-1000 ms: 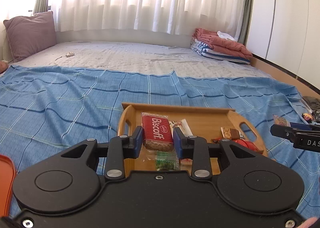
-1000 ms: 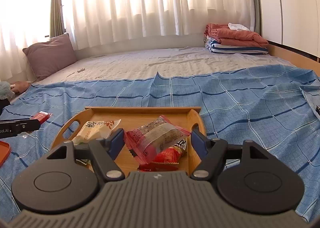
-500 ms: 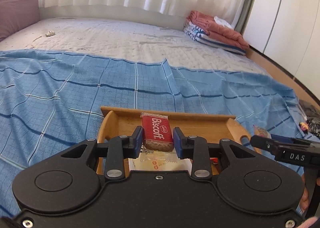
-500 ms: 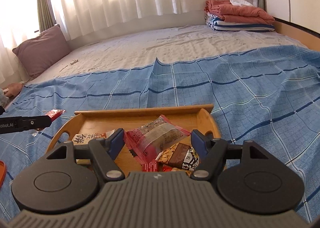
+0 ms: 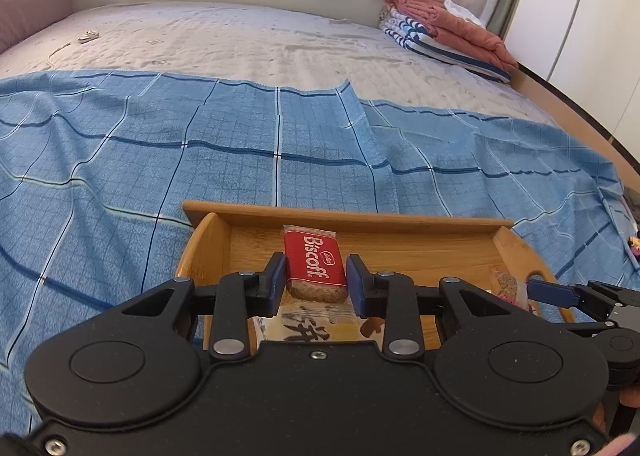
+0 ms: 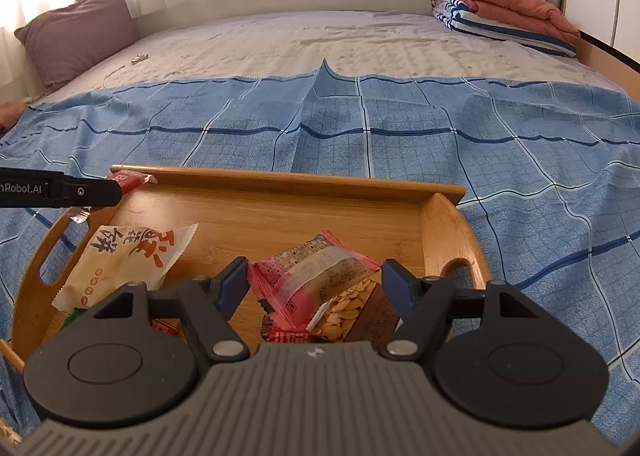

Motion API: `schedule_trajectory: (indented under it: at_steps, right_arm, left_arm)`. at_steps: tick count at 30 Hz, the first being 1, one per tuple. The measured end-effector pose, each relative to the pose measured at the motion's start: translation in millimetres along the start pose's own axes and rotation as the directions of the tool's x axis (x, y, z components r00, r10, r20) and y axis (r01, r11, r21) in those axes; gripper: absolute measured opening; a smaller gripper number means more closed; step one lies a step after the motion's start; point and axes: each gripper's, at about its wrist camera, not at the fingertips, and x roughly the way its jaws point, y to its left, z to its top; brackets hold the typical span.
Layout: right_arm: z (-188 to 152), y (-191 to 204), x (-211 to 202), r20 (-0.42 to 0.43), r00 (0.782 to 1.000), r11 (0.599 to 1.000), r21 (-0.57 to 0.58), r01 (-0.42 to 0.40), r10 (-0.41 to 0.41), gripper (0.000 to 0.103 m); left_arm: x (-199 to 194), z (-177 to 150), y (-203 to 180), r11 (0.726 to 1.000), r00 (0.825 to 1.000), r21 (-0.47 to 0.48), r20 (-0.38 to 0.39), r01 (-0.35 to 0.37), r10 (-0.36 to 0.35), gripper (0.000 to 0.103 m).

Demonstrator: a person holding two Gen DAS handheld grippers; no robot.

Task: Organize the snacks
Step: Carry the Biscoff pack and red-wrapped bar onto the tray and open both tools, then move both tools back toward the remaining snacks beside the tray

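Left gripper (image 5: 316,280): blue pads clamped on a red Biscoff biscuit packet (image 5: 315,262), held above the rectangular bamboo tray (image 5: 344,213). Right gripper (image 6: 314,284): jaws set wide, gripping a pink-and-clear crinkled snack wrapper (image 6: 310,276) by its ends over the same tray, above a nut bar packet (image 6: 352,312) and beside a white-and-orange pastry pouch (image 6: 128,256). Beyond, the tray rests on a blue checked bedsheet (image 6: 360,135); folded salmon and striped blankets (image 6: 504,7) lie at the bed's far corner.

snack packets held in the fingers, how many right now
2: a red Biscoff packet in the left gripper, and a pink wrapped snack in the right gripper, both over the wooden tray. More packets lie loose below.
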Motion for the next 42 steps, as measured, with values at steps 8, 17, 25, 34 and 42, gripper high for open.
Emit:
schedule_trajectory:
  at_steps: [8,17,25,34,42]
  right_arm:
    - [-6.2,6.9,16.0,-0.01,1.0,0.999,-0.031,-0.013,0.013,0.073]
    - [-7.9,9.5,20.5,-0.004,1.0,0.998,-0.056,-0.015,0.014,0.074]
    - [-10.9,10.9,20.7,0.001,1.0,0.998,-0.067,-0.01,0.01,0.074]
    - [-13.4,9.6,18.7,0.013,1.0,0.998,-0.059,-0.014,0.015,0.079]
    - [-13.0,5.5,2.7,0.033,0.999,0.999,-0.023,-0.037,0.038,0.088]
  left_arm:
    - [20.6,-4.5,4.5,1.0,1.0,0.015,-0.018,-0.002,0.002,0.031]
    - [33.9,-11.2,6.5,1.0,0.999,0.017,-0.041,-0.007,0.008,0.031]
    - [36.6,-13.8,10.7,1.0,0.999,-0.003,-0.034,0.003,-0.003,0.031]
    - [36.6,-17.0,8.2,1.0,0.999,0.001,-0.042,-0.009,0.009,0.032]
    - [22.3,-21.2,1.4,0.999,0.999,0.04,-0.025,-0.034,0.035,0.082]
